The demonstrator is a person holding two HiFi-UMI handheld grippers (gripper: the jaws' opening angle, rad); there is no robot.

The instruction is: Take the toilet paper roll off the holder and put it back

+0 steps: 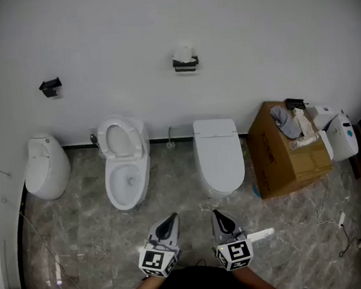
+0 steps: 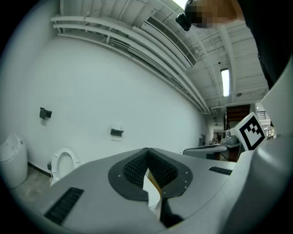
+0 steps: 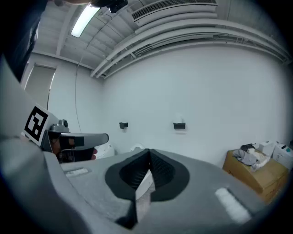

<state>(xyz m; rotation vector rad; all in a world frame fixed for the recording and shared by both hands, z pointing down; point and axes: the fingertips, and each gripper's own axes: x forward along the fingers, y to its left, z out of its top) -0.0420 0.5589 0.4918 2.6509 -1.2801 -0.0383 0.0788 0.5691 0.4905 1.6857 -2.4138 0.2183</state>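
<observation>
The toilet paper roll (image 1: 184,51) sits on its black holder (image 1: 185,64), which is mounted on the white wall (image 1: 271,30) above the gap between the two middle toilets. A second black holder (image 1: 50,87) hangs on the same wall further left, well apart. Along the floor's (image 1: 81,233) far edge, against the wall, stand a rounded closed toilet (image 1: 46,167), an open-seat toilet (image 1: 127,171), a closed-lid toilet (image 1: 219,156) and a cardboard box (image 1: 286,156) holding odds and ends. Both grippers are over the floor's near edge, well apart from the roll. The left gripper (image 1: 172,218) and right gripper (image 1: 217,214) point toward the wall, each with its jaws pressed together and nothing between them.
</observation>
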